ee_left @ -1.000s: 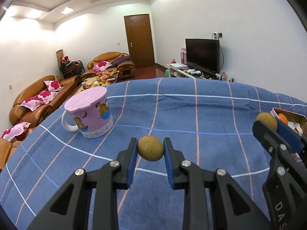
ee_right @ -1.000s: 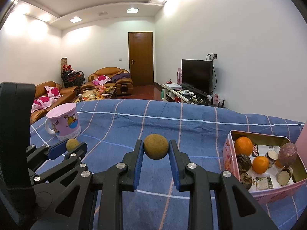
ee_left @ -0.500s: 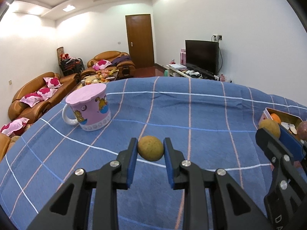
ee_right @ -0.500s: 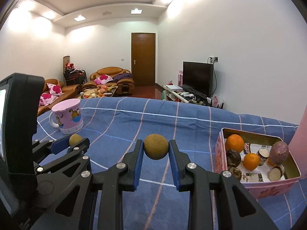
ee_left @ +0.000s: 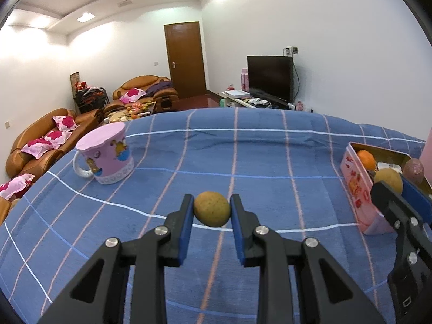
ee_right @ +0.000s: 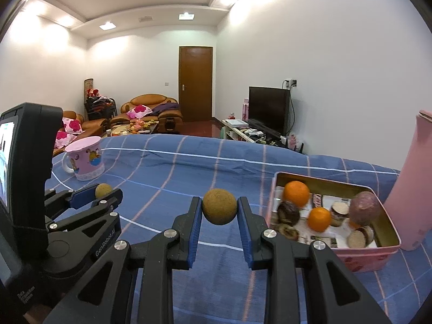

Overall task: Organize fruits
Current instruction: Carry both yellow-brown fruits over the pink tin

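Carrying one fruit per gripper, both above the blue checked cloth [ee_left: 270, 145].

Left gripper [ee_left: 212, 210]: blue pads clamped on a small speckled yellow-brown fruit [ee_left: 212, 209], pinched at the pad tips, clear of the cloth. Right gripper [ee_right: 219, 207]: clamped on a rounder brown fruit [ee_right: 219, 206], same tip pinch.

Target, as I read it: the pink tin [ee_right: 388, 217], far right on the cloth, open top. Already inside: two oranges [ee_right: 296, 193], a purple-brown fruit [ee_right: 363, 206], some dark and cut pieces plus wrappers. A tall pink container [ee_right: 415, 178] stands just beside the tin's right wall.

Key relation: the tin lies right of both grippers.
- Right gripper is the nearer one; in the right wrist view the tin's near-left corner sits just right of its right finger.
- Left gripper sits further left, with the right gripper between it and the tin, as the left wrist view shows.

So the right one should go first, otherwise the left has to cross it. Both fruits are near-round, so no long axis to line up.

Free floor in the tin looks to be the near-left part. Risk: a tip pinch on a round fruit may slip.

Pink cartoon mug [ee_left: 104, 159] is far left, well apart, not in the path.
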Demonstrator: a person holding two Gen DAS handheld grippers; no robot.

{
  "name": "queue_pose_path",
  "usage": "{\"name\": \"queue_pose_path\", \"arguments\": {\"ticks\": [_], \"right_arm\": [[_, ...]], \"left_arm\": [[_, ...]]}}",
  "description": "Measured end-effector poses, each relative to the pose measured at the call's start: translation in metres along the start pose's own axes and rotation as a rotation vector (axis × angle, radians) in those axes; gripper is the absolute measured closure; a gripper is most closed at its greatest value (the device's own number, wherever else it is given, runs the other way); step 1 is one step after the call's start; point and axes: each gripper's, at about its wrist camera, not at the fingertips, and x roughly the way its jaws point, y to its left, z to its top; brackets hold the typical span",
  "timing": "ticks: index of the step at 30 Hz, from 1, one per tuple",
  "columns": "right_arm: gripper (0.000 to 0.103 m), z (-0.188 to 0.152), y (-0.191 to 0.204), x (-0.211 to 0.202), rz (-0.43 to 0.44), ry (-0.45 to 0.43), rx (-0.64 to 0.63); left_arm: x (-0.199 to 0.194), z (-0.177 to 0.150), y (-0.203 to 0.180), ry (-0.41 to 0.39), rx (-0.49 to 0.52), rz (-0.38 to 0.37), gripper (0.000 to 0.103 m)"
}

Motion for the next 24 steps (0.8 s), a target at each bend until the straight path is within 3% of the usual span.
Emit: {"name": "queue_pose_path", "arguments": {"ticks": [24], "right_arm": [[0.075,-0.001,-0.060,-0.018,-0.073,-0.039,0.005]], "left_arm": [[-0.011,0.006,-0.076,-0.023,0.037,-0.101,0.074]]}}
